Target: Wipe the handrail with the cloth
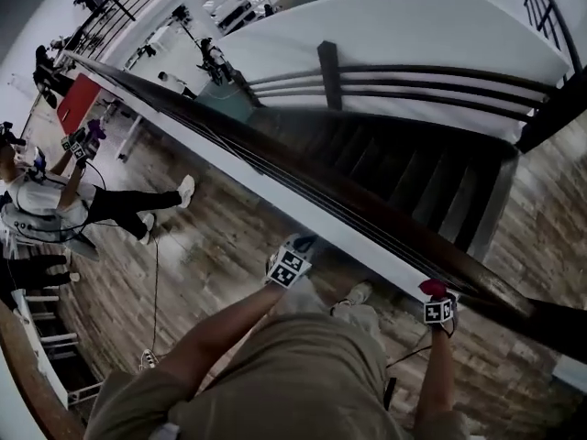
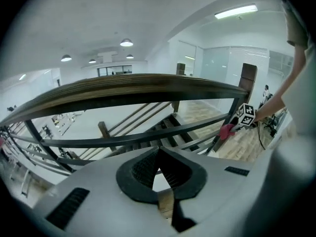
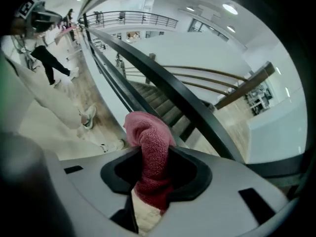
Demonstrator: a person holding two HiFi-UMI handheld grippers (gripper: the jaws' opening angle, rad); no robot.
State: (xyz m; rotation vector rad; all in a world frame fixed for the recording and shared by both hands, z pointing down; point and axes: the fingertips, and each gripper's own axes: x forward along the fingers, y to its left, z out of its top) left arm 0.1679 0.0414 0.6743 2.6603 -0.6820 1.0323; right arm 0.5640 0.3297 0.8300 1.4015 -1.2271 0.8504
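Head view first: the long dark wooden handrail [image 1: 303, 174] cuts diagonally across the picture, its far end at the upper left and its near end at the lower right, with a dark staircase [image 1: 413, 172] dropping away beyond it. Down at that near end sits the right gripper [image 3: 154, 177], clamped on a fluffy red cloth [image 3: 150, 152]. In the right gripper view the cloth stands up out of the jaws as a thick folded roll. Its long axis runs along the gripper and its rounded tip curls over to the left, close beside the rail's dark bars. Whether it is touching the wood, I cannot tell from any view.

Over to the left gripper [image 2: 158, 167]: jaws together at the tips, nothing between them, held on the person's side of the rail and well apart from the cloth.

As for progress, my read is that this is early going. The cloth is parked by one end of the rail, no stretch of wood looks any different from the rest, and nearly the whole length up toward the far end looks left to wipe.
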